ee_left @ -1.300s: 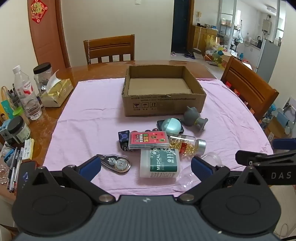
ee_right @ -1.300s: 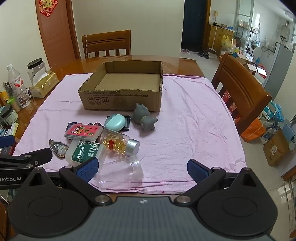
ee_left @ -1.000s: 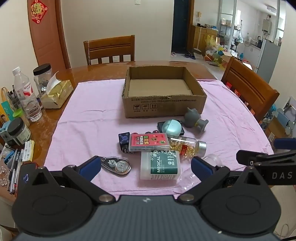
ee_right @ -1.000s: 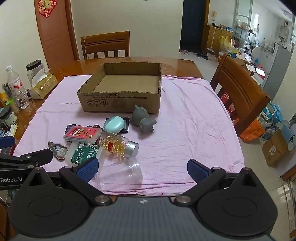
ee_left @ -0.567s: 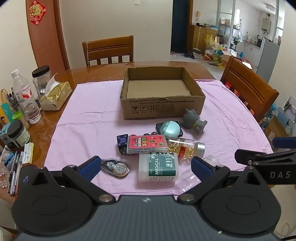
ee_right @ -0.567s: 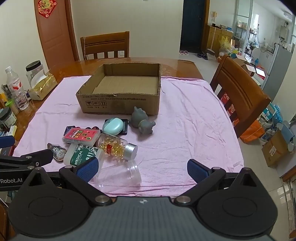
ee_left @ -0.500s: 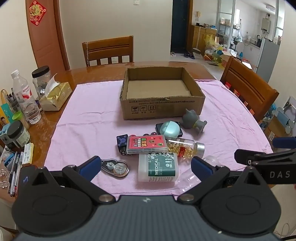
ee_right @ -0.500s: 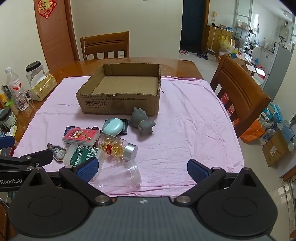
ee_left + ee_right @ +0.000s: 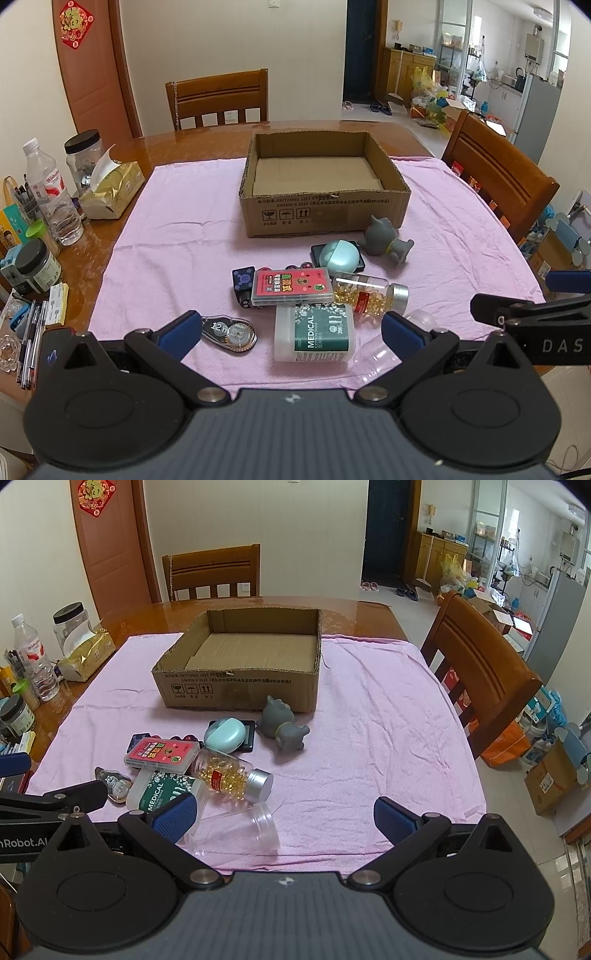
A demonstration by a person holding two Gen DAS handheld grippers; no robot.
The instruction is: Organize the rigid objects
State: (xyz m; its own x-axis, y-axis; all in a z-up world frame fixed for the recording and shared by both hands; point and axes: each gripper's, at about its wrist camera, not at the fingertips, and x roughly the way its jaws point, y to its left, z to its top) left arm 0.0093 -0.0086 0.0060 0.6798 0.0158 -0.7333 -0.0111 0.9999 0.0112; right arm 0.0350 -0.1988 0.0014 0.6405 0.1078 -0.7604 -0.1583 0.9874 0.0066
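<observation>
Holding left gripper (image 9: 289, 332) and right gripper (image 9: 284, 814) open, empty, we list near to far: clear cup (image 9: 236, 830), medical bottle (image 9: 314, 334), capsule bottle (image 9: 369, 295), grey toy (image 9: 384, 243), cardboard box (image 9: 325, 214) unfilled. Risk: round bottles, cup roll when nudged.

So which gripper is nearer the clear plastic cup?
Right. The right gripper has the clear plastic cup lying just beyond its left finger; the left gripper sits further left.

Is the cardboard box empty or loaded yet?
Empty. Both wrist views show only bare cardboard floor inside the cardboard box; every loose item lies outside it on the pink cloth.
</observation>
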